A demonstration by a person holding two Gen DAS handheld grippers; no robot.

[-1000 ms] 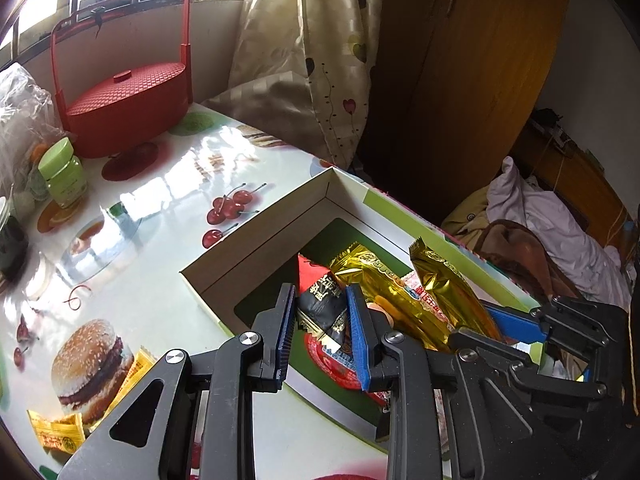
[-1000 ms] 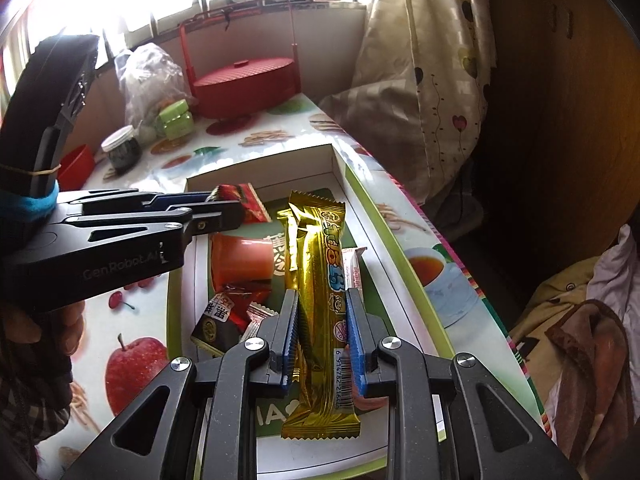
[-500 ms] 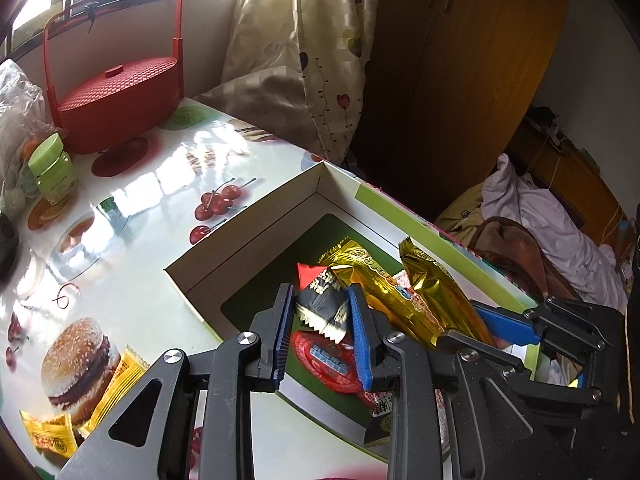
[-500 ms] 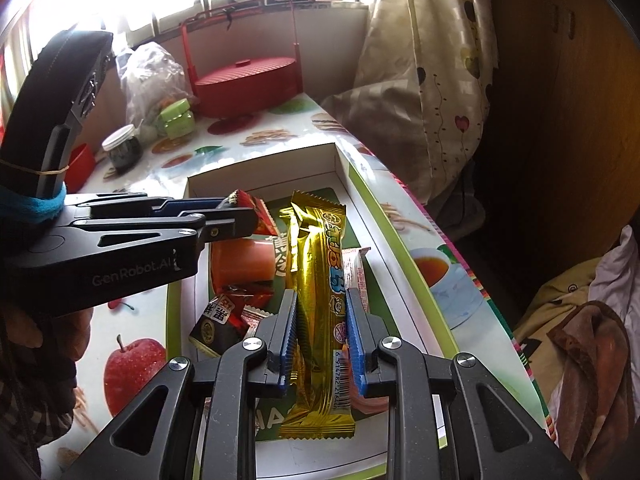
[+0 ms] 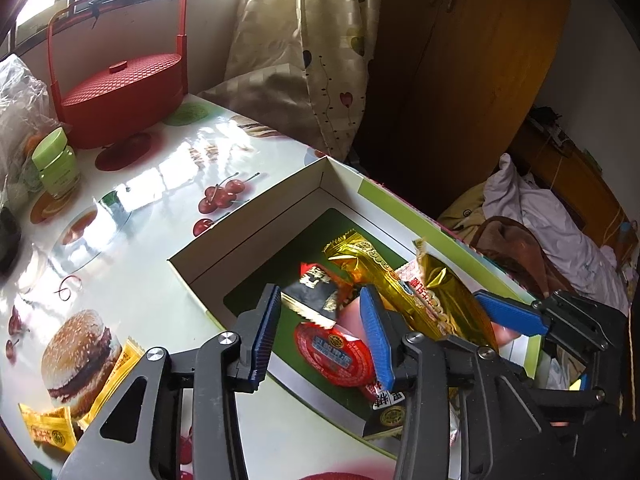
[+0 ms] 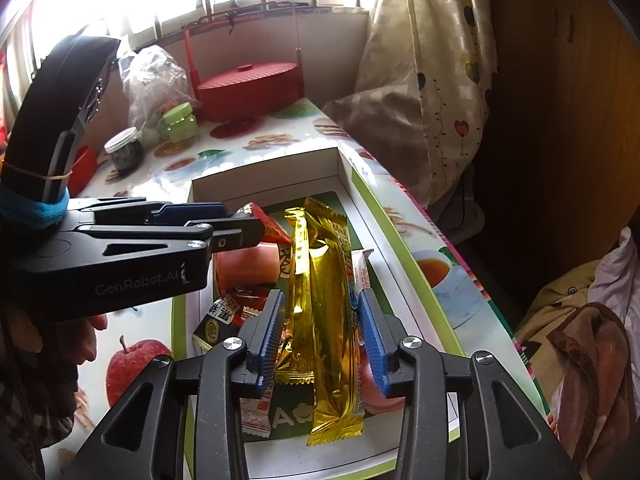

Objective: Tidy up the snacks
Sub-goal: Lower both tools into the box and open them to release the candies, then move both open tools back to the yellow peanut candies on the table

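Both grippers over the snack box, jaws opening

We see our left gripper (image 5: pixel 322 334) spreading above a black-and-red packet (image 5: pixel 316 290), pads clear of it; our right gripper (image 6: pixel 322 336) spreads around a gold snack bar (image 6: pixel 326 308) lying in the white cardboard box (image 6: pixel 264 172) on the table (image 5: pixel 168 172), pads not pressing.

Right gripper (image 6: pixel 322 334) jaws opening astride gold snack bar (image 6: pixel 328 320) lying in box (image 6: pixel 404 256); pads clear.
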